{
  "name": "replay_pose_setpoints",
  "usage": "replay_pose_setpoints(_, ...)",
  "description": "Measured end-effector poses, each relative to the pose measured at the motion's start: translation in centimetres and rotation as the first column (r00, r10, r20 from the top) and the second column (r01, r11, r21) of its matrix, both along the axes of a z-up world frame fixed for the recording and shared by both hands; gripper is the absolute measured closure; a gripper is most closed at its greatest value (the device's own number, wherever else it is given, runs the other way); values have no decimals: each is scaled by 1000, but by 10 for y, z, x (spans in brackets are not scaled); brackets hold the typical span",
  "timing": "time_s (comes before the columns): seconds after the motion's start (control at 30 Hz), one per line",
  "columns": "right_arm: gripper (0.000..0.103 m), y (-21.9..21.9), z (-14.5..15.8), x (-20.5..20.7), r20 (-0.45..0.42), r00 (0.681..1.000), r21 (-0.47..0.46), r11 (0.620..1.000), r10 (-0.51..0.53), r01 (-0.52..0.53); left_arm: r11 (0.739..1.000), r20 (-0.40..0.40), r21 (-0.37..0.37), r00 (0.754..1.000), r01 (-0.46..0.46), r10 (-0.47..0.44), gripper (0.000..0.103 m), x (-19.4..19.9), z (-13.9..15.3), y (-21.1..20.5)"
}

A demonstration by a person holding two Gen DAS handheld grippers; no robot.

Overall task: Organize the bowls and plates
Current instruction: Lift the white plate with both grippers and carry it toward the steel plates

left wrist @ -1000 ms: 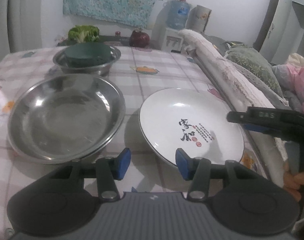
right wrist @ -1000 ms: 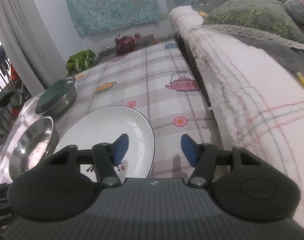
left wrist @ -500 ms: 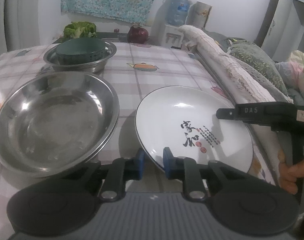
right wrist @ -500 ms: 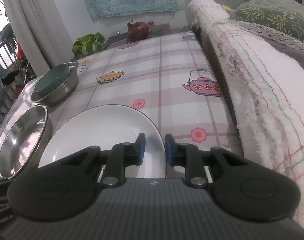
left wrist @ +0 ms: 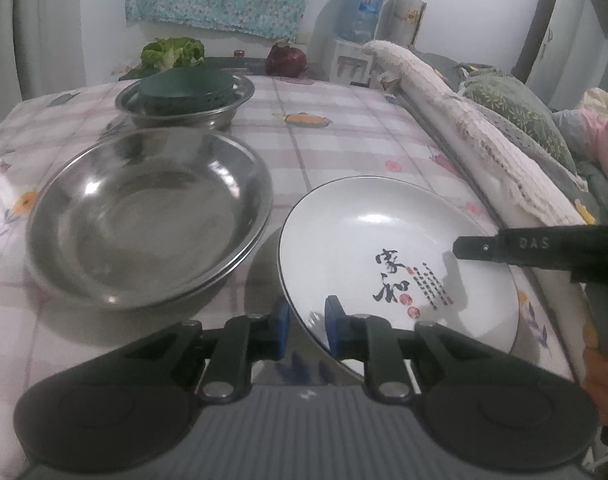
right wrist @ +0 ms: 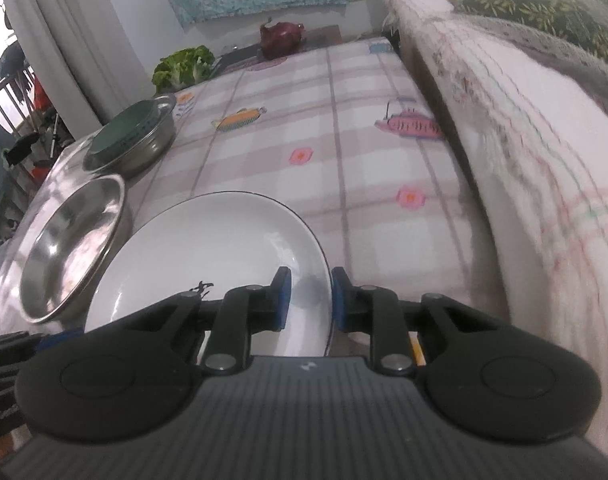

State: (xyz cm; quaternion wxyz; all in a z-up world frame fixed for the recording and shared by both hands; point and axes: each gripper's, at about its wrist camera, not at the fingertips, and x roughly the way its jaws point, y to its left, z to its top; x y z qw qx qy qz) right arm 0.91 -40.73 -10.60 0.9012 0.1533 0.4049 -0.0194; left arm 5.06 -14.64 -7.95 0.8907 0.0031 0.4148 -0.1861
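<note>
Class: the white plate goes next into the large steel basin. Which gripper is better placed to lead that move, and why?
Probably the left gripper: it clamps the white plate on the rim nearest the large steel basin. The right gripper grips the far rim.

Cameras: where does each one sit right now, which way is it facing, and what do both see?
Left wrist: on the left gripper, looking across the table; clamps the white plate near rim; right gripper and a hand show.
Right wrist: on the right gripper, facing along the sofa edge; clamps the plate's other rim.
Shared: plate, steel basin, green bowl.
</note>
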Motion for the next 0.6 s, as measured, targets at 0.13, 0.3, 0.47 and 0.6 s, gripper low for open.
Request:
replay_pose_setpoints(0.13, 82, 11, 0, -24, -5, 1000, 33, 999, -11, 11, 1000, -12, 5, 1000, 2, -2, 83, -11, 2, 13)
replay_pose_setpoints(0.3, 82, 27, -1, -44, -4, 1000, 45, 999, -20, 21, 999, -19, 23, 999, 40, -39, 83, -12, 4, 27)
replay_pose_setpoints(0.47, 81, 42, 3, -47, -31, 999, -21, 1000, -9, 9, 989, 5, 84, 992, 122, -123, 81, -8, 3, 26)
replay_pose_setpoints(0.6, 81, 42, 2, -47, -23, 1000, -15, 1000, -15, 15, 994, -2, 50, 995, 101, -101, 77, -15, 2, 29)
